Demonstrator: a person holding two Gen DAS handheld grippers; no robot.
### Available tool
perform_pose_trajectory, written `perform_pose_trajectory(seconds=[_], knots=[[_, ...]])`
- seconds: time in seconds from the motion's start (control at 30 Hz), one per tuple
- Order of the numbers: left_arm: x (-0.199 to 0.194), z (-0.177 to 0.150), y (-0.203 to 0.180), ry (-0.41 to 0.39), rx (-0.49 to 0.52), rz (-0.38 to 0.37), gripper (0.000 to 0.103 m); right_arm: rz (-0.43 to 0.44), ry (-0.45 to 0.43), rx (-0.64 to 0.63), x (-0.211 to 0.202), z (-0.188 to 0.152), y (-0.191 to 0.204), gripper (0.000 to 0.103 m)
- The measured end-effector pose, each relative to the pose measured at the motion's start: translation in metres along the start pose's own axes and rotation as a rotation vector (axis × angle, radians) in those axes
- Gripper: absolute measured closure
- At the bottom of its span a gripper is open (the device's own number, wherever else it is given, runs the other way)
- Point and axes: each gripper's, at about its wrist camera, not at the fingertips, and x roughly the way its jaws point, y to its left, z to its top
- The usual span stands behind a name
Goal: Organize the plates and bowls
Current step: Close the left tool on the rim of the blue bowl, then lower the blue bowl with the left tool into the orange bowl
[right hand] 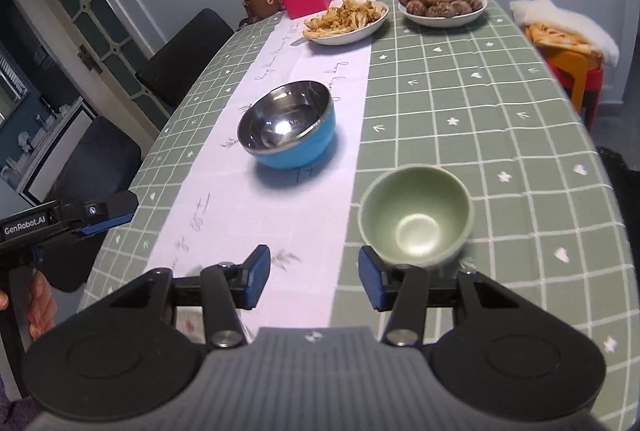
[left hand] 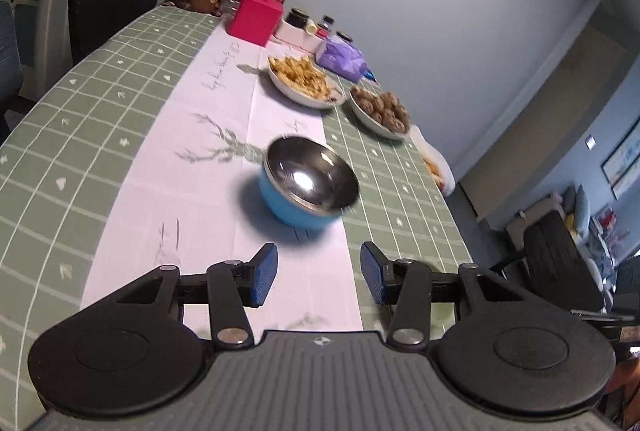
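**Two bowls on the desk, both grippers empty**

A blue bowl [right hand: 289,125] with a shiny steel inside is seen standing on the white runner [right hand: 256,199] that is laid along the green checked cloth of the desk [right hand: 480,103]. A green bowl [right hand: 416,217] is set upright on the checked cloth, near the blue one and apart from it.

The right gripper [right hand: 314,281] is held above the desk edge with its fingers parted about halfway; nothing is gripped between them, and the green bowl is seen just beyond the right-hand finger, not between the pads. The left gripper [left hand: 319,277] is likewise held partly open and empty, with the blue bowl [left hand: 310,181] lying ahead of it, clear of the fingers. In the right wrist view the left gripper [right hand: 108,217] is seen at the left edge, held by a hand [right hand: 40,305].

Farther along the desk two white plates are placed side by side: a plate of fried strips [right hand: 346,21] on the runner and a plate of brown balls [right hand: 442,3] on the cloth.
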Motion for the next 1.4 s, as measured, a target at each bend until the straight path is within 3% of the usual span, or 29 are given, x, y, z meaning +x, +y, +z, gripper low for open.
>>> perform_pose_trajectory(seconds=[0.13,0.57,0.7,0.83,1.07,1.13,1.23,1.4], knots=[[0.024,0.018,0.009,0.014,-0.068,0.037,0.050,-0.012,0.013,0.019,0.024,0.022,0.004,0.055],[0.104,0.049,0.017,0.042,-0.073,0.094,0.050,-0.049,0.017,0.035,0.096,0.092,0.010,0.069],[0.128,0.055,0.024,0.047,-0.080,0.113,0.055,-0.071,0.030,0.034,0.121,0.106,0.008,0.074],[0.148,0.057,0.028,0.064,-0.069,0.155,0.065,-0.097,0.050,0.040,0.145,0.113,0.003,0.078],[0.171,0.056,0.034,0.115,-0.094,0.176,0.067,-0.082,0.086,0.094,0.168,0.113,-0.005,0.081],[0.176,0.055,0.035,0.133,-0.100,0.182,0.074,-0.075,0.090,0.099,0.172,0.113,-0.004,0.088],[0.177,0.056,0.033,0.143,-0.101,0.175,0.083,-0.082,0.082,0.097,0.172,0.112,-0.001,0.089],[0.169,0.055,0.023,0.152,-0.064,0.223,0.086,-0.092,0.087,0.081,0.165,0.109,0.005,0.090]])
